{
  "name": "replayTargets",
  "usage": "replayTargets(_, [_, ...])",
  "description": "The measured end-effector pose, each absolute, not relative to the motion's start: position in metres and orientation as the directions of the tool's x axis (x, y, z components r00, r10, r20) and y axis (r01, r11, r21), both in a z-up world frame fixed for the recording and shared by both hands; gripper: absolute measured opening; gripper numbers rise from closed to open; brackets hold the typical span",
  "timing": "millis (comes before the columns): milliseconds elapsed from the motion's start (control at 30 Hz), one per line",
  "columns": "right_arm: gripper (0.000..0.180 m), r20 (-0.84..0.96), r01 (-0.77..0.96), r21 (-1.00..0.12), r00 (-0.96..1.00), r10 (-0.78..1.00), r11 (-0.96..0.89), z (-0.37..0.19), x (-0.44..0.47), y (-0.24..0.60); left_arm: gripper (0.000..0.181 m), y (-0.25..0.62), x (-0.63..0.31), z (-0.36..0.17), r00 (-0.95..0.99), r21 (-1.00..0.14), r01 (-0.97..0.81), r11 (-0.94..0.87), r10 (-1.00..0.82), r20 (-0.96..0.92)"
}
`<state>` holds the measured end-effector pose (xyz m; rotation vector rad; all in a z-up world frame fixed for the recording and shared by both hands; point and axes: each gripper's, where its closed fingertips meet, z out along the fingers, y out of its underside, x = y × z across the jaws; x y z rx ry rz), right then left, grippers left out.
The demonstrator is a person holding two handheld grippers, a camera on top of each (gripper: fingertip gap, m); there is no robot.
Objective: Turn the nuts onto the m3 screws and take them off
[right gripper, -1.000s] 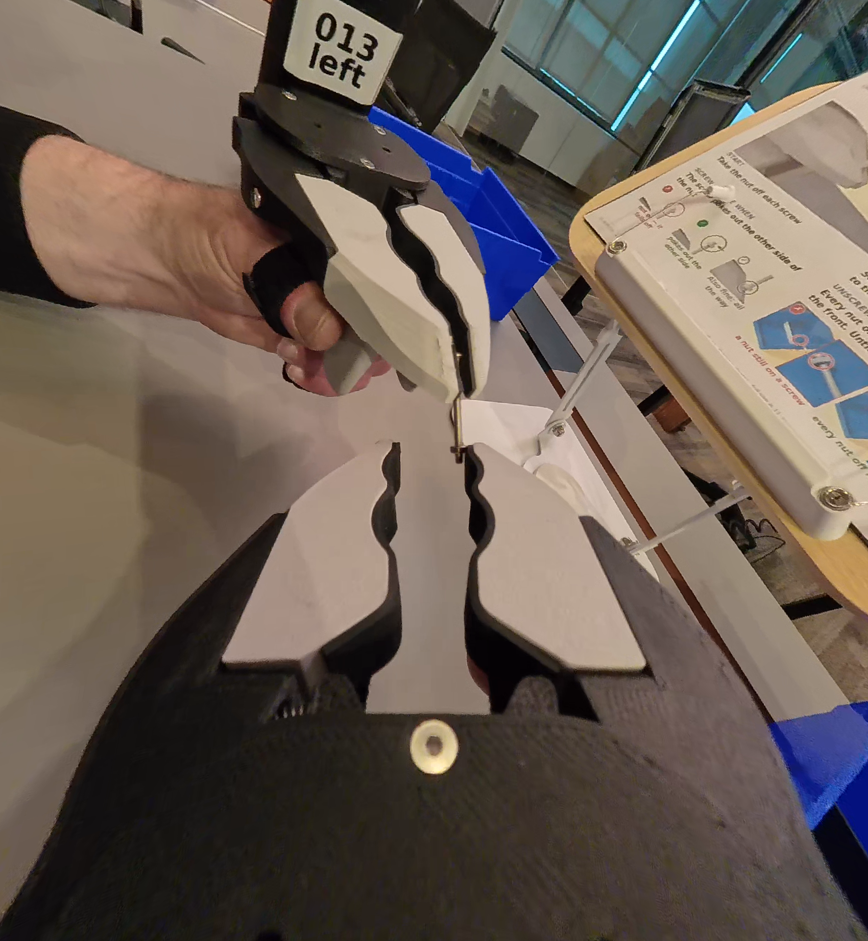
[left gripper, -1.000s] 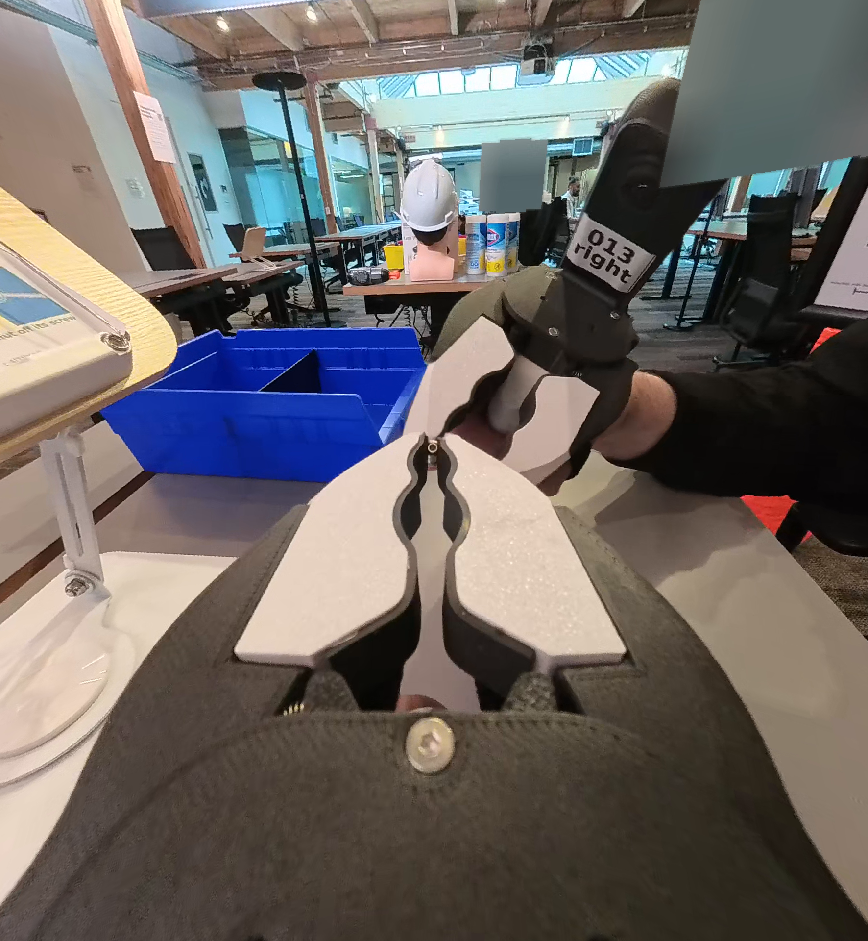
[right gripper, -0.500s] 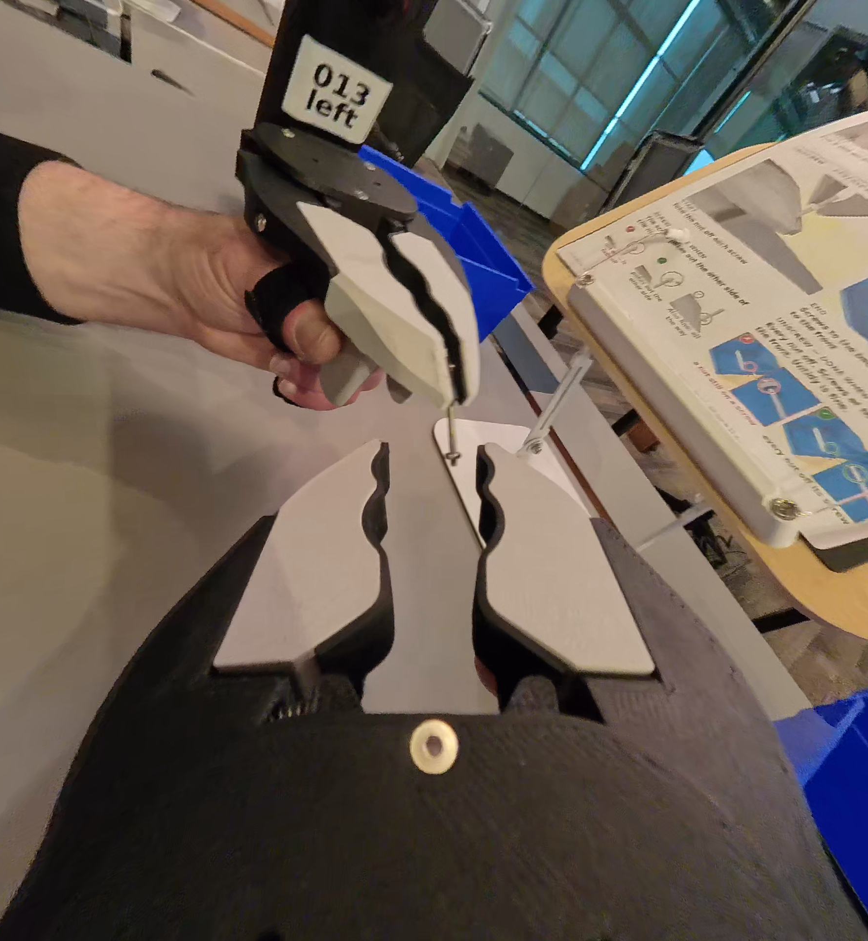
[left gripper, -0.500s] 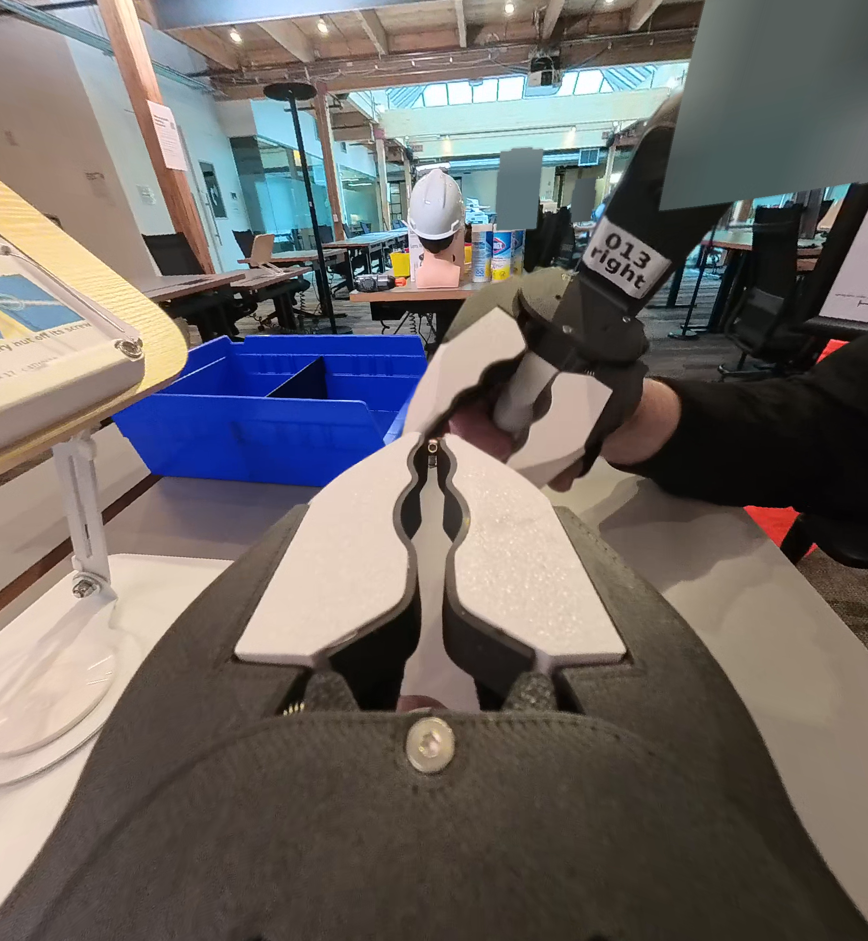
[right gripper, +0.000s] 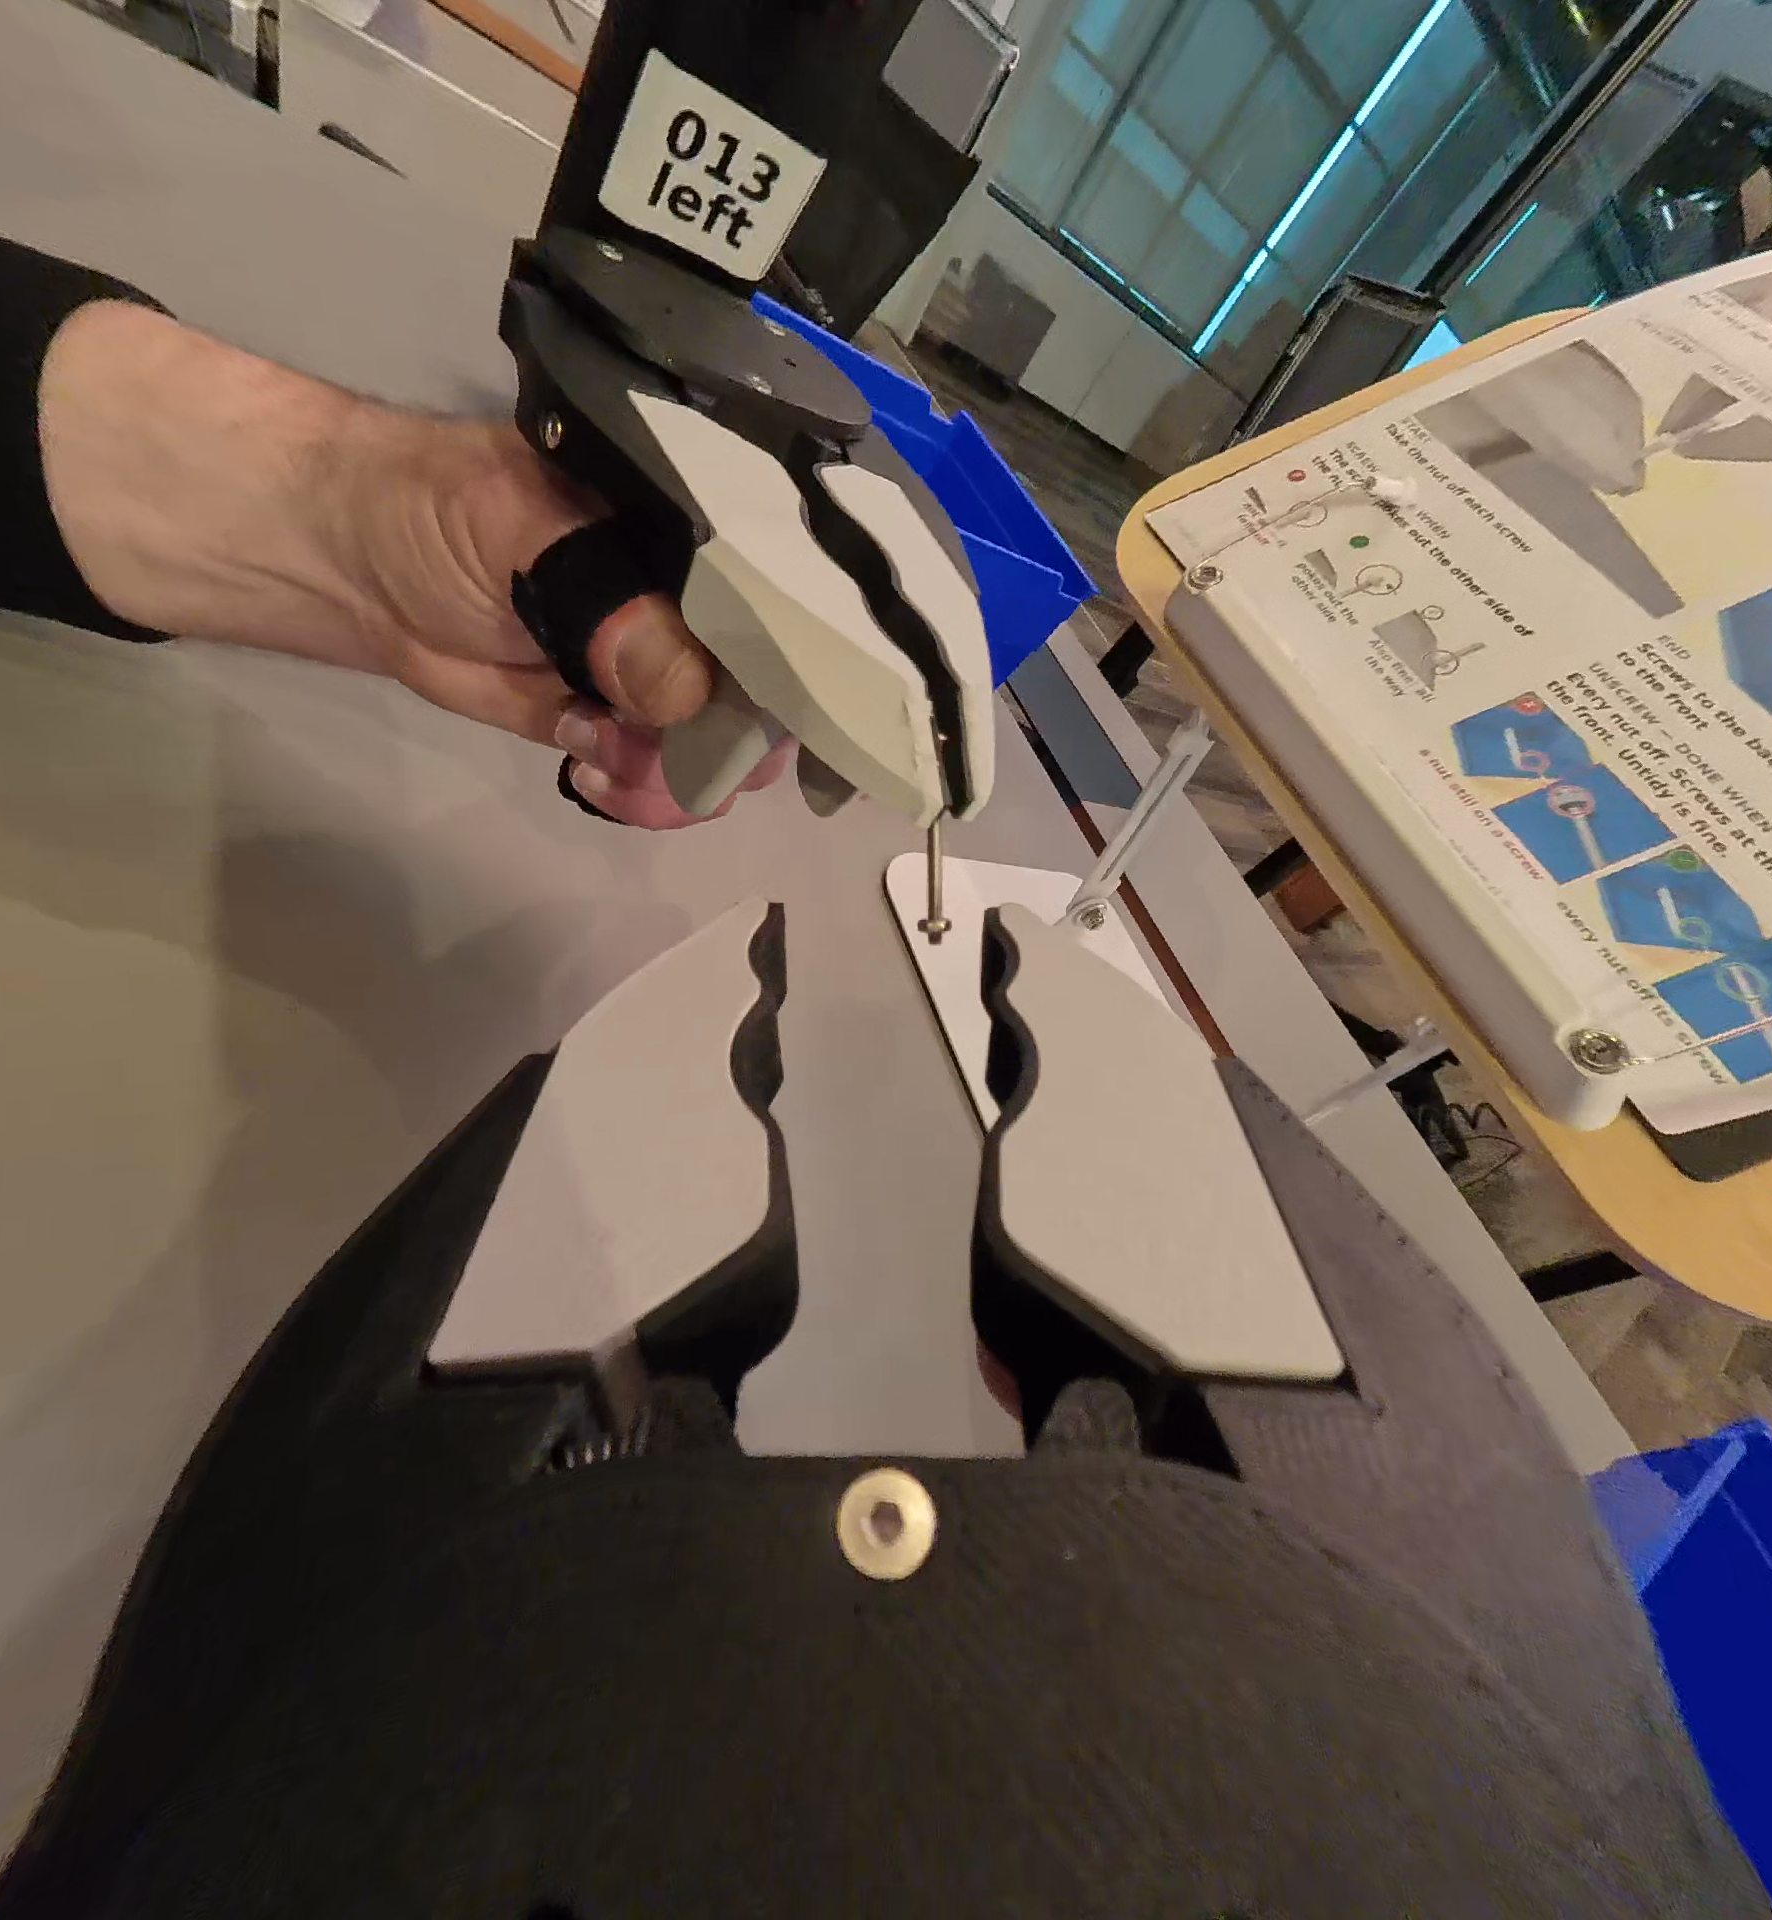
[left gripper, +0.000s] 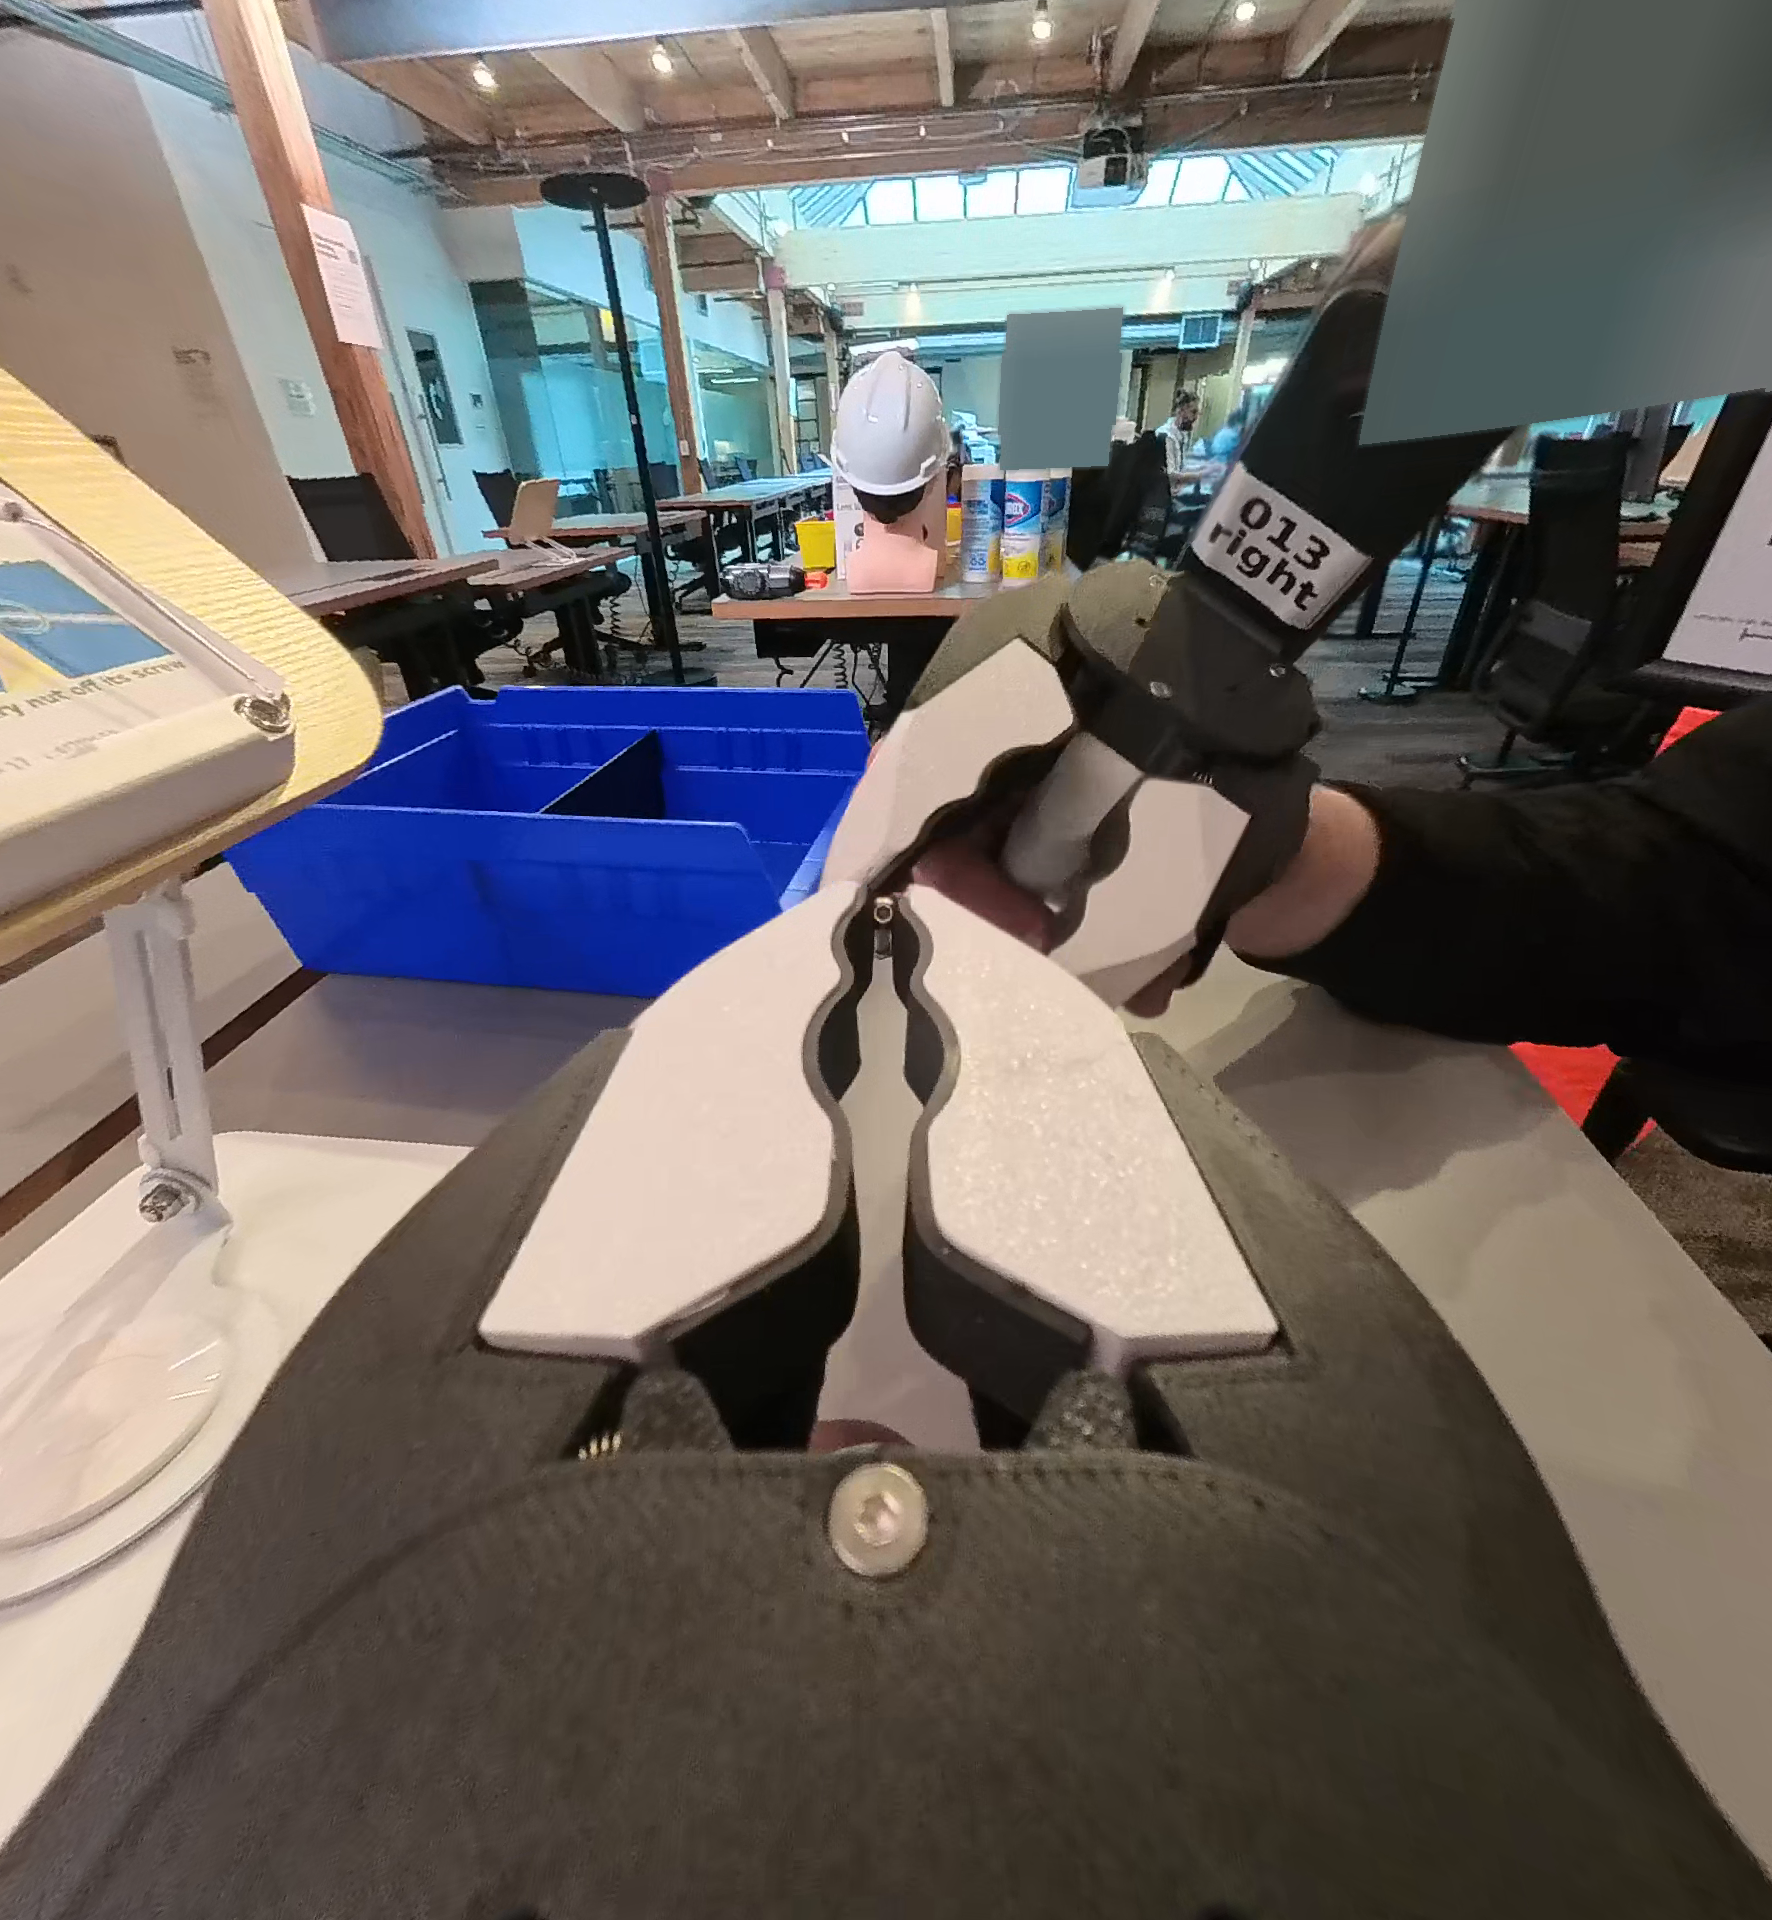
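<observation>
My left gripper (left gripper: pixel 887 914) is shut on a thin M3 screw (left gripper: pixel 882 925), of which only the tip shows between its fingertips. In the right wrist view the left gripper (right gripper: pixel 949 805) holds the screw (right gripper: pixel 932 868) pointing down, with a small nut (right gripper: pixel 932 923) near the screw's lower end. My right gripper (right gripper: pixel 887 912) is open and empty. Its fingertips stand on either side of the nut and just below it, without touching it. In the left wrist view the right gripper (left gripper: pixel 975 904) faces my left one, close behind its tips.
A blue divided bin (left gripper: pixel 549 831) stands at the back of the grey table (right gripper: pixel 238 1039). An instruction board (right gripper: pixel 1484 727) on a wooden panel sits on a white stand with a flat base (left gripper: pixel 82 1403) at the left table edge. A person's hands hold both grippers.
My right gripper has opened wider and drawn back from the screw, so the nut no longer touches its finger. The left gripper still holds the screw.
</observation>
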<state>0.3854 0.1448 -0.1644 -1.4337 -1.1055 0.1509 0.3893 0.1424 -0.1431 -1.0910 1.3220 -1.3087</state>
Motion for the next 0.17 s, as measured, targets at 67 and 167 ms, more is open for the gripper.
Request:
replayTargets(67, [0.037,0.513,0.528,-0.822,0.520,0.683,0.216,-0.1672,0.3814,0.1443,0.003,0.1415,0.3903,-0.1434,-0.155,-0.999,0.023,0.034,-0.987,-0.037])
replayTargets(167, [0.035,0.518,0.533,-0.817,0.509,0.688,0.221,-0.1678,0.3792,0.1426,0.003,0.1429,0.3895,-0.1435,-0.146,-0.999,0.021,0.038,-0.989,-0.041])
